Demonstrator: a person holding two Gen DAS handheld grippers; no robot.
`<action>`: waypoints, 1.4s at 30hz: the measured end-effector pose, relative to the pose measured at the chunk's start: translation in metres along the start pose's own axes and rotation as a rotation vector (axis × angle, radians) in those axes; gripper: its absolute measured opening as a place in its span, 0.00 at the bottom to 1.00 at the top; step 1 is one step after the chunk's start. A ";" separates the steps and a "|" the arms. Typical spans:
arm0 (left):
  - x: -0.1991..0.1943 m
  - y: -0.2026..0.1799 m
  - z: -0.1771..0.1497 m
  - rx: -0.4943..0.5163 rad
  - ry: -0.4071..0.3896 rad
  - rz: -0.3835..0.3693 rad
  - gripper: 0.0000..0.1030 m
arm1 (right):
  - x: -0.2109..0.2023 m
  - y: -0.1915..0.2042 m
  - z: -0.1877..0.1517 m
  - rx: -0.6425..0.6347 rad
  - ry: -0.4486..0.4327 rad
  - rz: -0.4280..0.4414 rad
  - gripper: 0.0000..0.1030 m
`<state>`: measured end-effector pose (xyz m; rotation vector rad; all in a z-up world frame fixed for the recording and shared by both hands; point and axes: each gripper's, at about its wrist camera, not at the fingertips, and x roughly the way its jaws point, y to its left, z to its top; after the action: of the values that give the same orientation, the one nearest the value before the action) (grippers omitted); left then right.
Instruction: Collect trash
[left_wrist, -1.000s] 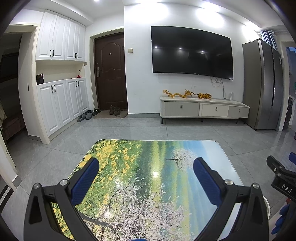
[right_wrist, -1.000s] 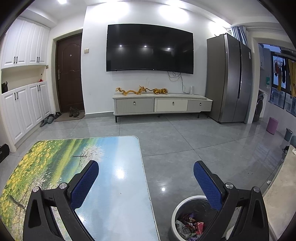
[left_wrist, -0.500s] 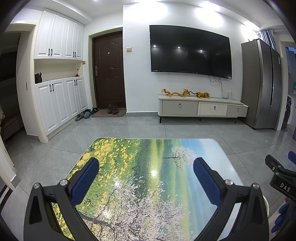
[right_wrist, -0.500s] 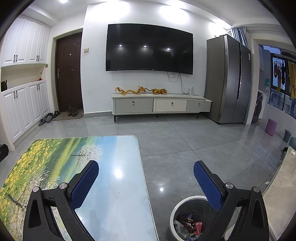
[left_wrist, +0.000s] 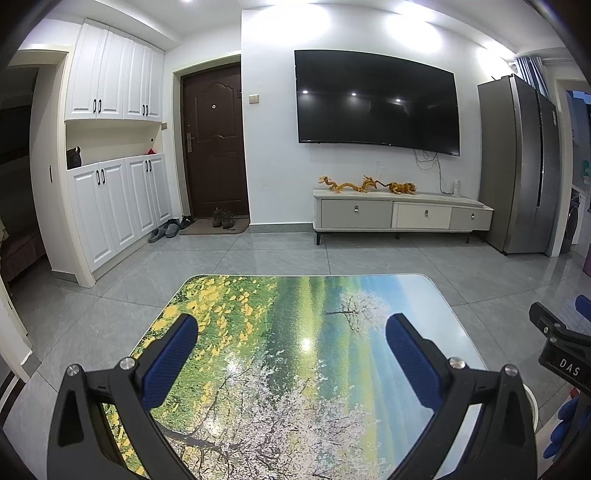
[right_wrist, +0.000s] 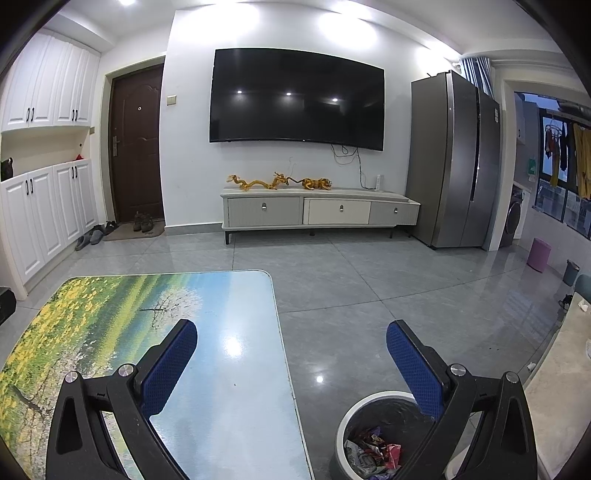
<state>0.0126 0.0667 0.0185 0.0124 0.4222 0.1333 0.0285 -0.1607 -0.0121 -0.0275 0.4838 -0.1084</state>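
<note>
A low table (left_wrist: 295, 332) with a printed landscape top lies under both grippers; no trash shows on the part I see. My left gripper (left_wrist: 290, 332) is open and empty above the table's middle. My right gripper (right_wrist: 291, 339) is open and empty above the table's right edge (right_wrist: 280, 332). A round white-rimmed trash bin (right_wrist: 364, 406) stands on the floor just right of the table, below my right gripper's right finger. It holds several crumpled wrappers (right_wrist: 373, 446). The right gripper's body (left_wrist: 561, 354) shows at the right edge of the left wrist view.
Grey tiled floor (right_wrist: 369, 288) surrounds the table. A TV cabinet (right_wrist: 317, 210) stands at the far wall under a large TV (right_wrist: 295, 96). A fridge (right_wrist: 454, 158) is at right, white cupboards (left_wrist: 110, 206) and a door (left_wrist: 216, 147) at left. A pale counter edge (right_wrist: 561, 369) runs along the right.
Both views have tilted slightly downward and forward over the table. Both grippers stay open and empty.
</note>
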 end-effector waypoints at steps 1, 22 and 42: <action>0.000 0.000 0.000 0.000 0.000 0.001 0.99 | 0.000 0.000 0.000 0.000 -0.001 -0.001 1.00; 0.006 0.001 -0.003 0.015 0.014 -0.007 0.99 | -0.001 -0.002 -0.001 0.000 -0.006 -0.028 1.00; 0.014 0.004 -0.005 0.006 0.039 -0.012 0.99 | -0.001 -0.004 -0.003 0.000 -0.006 -0.032 1.00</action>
<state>0.0226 0.0728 0.0081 0.0133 0.4613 0.1207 0.0257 -0.1646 -0.0141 -0.0357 0.4777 -0.1400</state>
